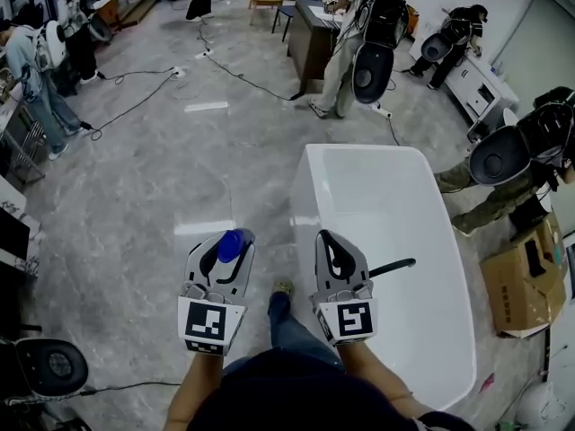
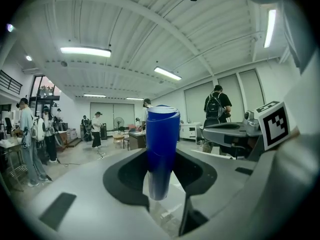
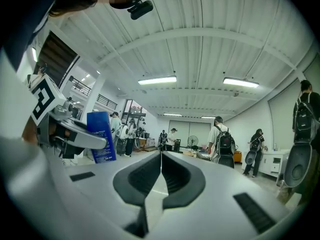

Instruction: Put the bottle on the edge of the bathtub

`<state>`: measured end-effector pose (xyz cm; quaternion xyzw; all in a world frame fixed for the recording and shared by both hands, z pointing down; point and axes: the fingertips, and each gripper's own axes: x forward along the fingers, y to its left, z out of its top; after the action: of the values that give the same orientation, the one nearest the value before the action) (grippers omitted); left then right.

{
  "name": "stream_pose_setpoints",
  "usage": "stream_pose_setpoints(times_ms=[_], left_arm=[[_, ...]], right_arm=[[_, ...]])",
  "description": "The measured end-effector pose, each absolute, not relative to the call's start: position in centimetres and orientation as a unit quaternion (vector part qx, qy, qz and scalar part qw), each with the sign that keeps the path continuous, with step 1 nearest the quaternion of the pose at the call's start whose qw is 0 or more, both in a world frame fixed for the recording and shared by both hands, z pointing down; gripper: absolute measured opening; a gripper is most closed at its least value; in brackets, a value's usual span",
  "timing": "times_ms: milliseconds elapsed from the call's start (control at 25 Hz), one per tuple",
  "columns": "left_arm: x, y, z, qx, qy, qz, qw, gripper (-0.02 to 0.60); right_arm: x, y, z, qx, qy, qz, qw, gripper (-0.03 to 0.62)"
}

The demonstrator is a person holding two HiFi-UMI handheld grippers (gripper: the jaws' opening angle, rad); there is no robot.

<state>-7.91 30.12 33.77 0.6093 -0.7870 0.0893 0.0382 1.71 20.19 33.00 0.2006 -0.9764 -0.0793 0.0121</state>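
Note:
My left gripper [image 1: 231,248] is shut on a blue bottle [image 1: 230,244], held over the floor just left of the white bathtub [image 1: 377,241]. In the left gripper view the blue bottle [image 2: 161,151] stands upright between the jaws, cap end up. My right gripper [image 1: 334,251] hovers over the bathtub's near left rim with its jaws pressed together and nothing in them. The right gripper view shows its jaws [image 3: 161,176] meeting at a thin line, with the blue bottle [image 3: 101,137] in the other gripper off to the left.
A black faucet [image 1: 393,266] sticks out over the tub near my right gripper. Cardboard boxes [image 1: 524,281] lie right of the tub. Several people with backpacks stand around the room, and cables [image 1: 135,106] run across the grey floor. A desk [image 1: 312,36] stands beyond the tub.

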Motion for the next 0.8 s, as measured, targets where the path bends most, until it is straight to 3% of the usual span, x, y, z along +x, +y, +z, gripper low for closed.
stream_pose_setpoints(times_ms=[440, 800], left_arm=[[-17.7, 14.0, 31.6, 0.597, -0.799, 0.076, 0.007, 0.166], [-19.1, 4.9, 32.5, 0.637, -0.766, 0.084, 0.015, 0.166]], right_arm=[[-9.4, 3.9, 31.2, 0.170, -0.979, -0.111, -0.024, 0.028], [-9.3, -4.9, 32.6, 0.217, -0.972, -0.091, -0.006, 0.028]])
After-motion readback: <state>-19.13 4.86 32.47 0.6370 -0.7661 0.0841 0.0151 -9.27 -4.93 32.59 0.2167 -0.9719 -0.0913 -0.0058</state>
